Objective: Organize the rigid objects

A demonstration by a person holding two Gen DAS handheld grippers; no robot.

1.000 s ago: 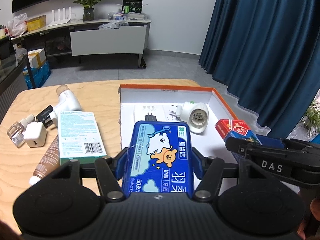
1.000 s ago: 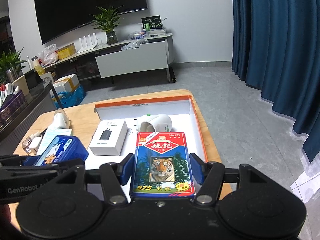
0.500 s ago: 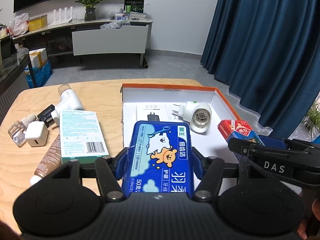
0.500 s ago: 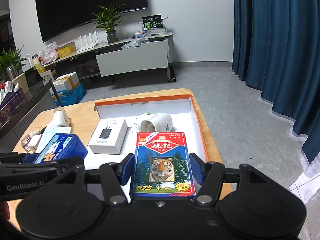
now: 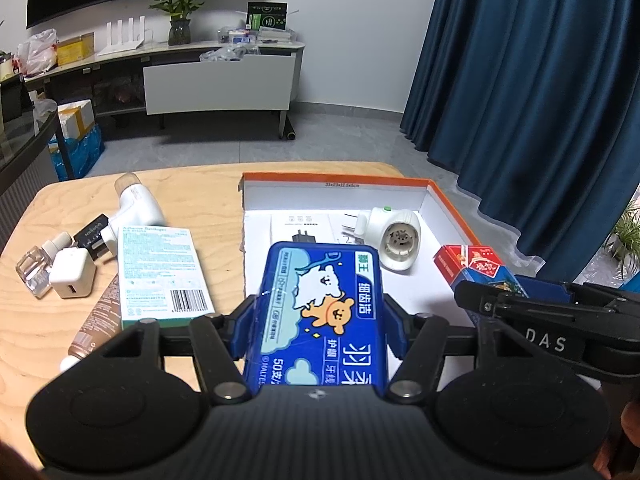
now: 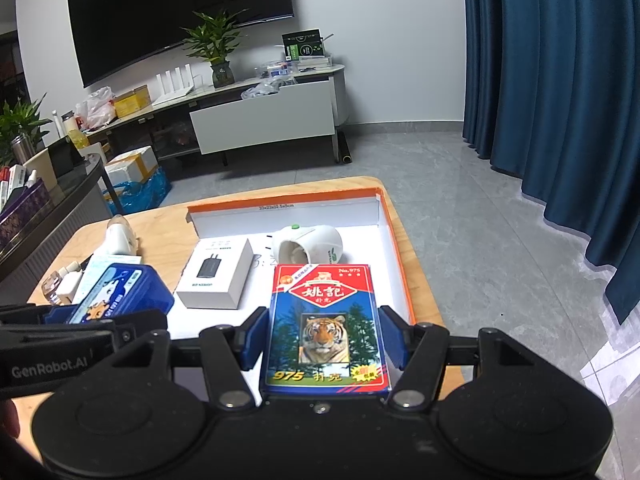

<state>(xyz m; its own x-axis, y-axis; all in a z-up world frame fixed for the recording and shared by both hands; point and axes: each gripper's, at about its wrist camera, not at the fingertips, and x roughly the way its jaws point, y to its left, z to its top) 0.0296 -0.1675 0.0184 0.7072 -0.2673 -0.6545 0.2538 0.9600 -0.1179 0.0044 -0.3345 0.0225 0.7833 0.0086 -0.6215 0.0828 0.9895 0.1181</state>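
My left gripper (image 5: 320,322) is shut on a blue dental floss box (image 5: 320,308) with a cartoon bear, held over the near left part of the orange-rimmed white tray (image 5: 448,204). My right gripper (image 6: 324,334) is shut on a playing card box (image 6: 325,320) with a tiger picture, held above the tray's (image 6: 394,240) near right part. In the tray lie a white charger box (image 6: 214,278) and a white plug-in device (image 6: 310,244). The card box (image 5: 474,264) and the right gripper show at the right of the left wrist view.
On the wooden table (image 5: 192,188) left of the tray lie a teal bandage box (image 5: 162,268), a white massage gun (image 5: 134,206), a white charger cube (image 5: 72,280), a small clear bottle (image 5: 34,270) and a brown tube (image 5: 100,320). Blue curtains (image 6: 560,100) hang at the right.
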